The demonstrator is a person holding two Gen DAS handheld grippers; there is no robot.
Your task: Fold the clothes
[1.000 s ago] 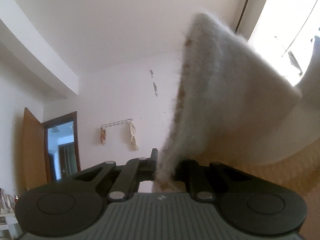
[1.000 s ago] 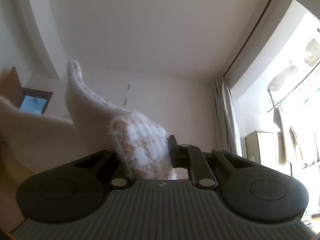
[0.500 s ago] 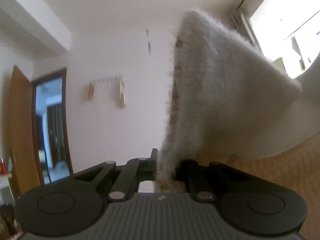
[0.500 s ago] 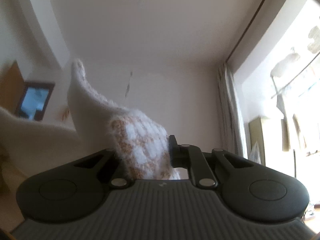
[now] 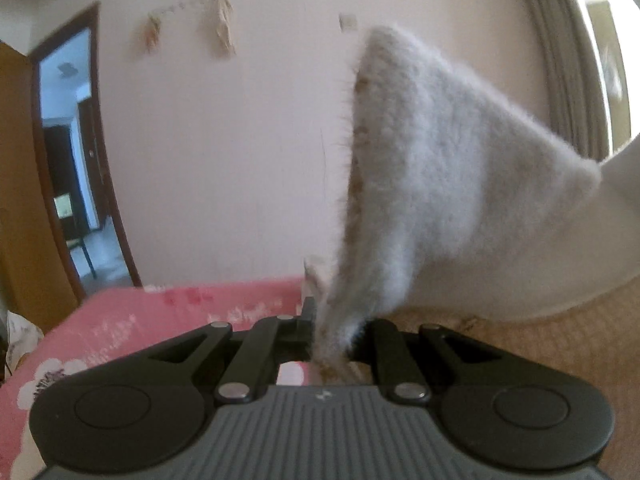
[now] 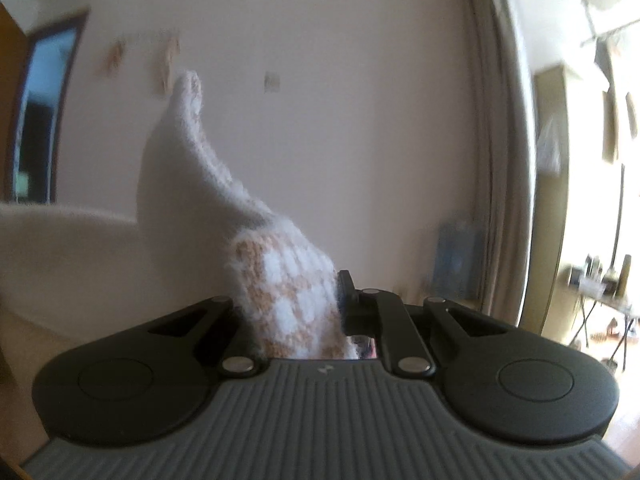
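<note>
A fuzzy white garment with a tan-and-white checked knit pattern is held up between both grippers. In the left wrist view a stiff white corner of the garment point(image 5: 448, 184) stands up from my left gripper point(image 5: 334, 332), which is shut on it, and the cloth stretches off to the right. In the right wrist view my right gripper point(image 6: 316, 316) is shut on another checked corner of the garment point(image 6: 288, 280), whose white tip points upward while the cloth runs off to the left.
A pink flowered bedspread point(image 5: 168, 320) lies below the left gripper. An open doorway point(image 5: 72, 152) with a wooden door is at the left. Curtains point(image 6: 500, 140) and a bright window area with a small cluttered table point(image 6: 600, 292) are at the right. Hooks with cloths point(image 5: 220, 24) hang on the wall.
Both views have tipped from the ceiling down to the wall. The pink bedspread has come into the left view. Both grippers still grip the garment.
</note>
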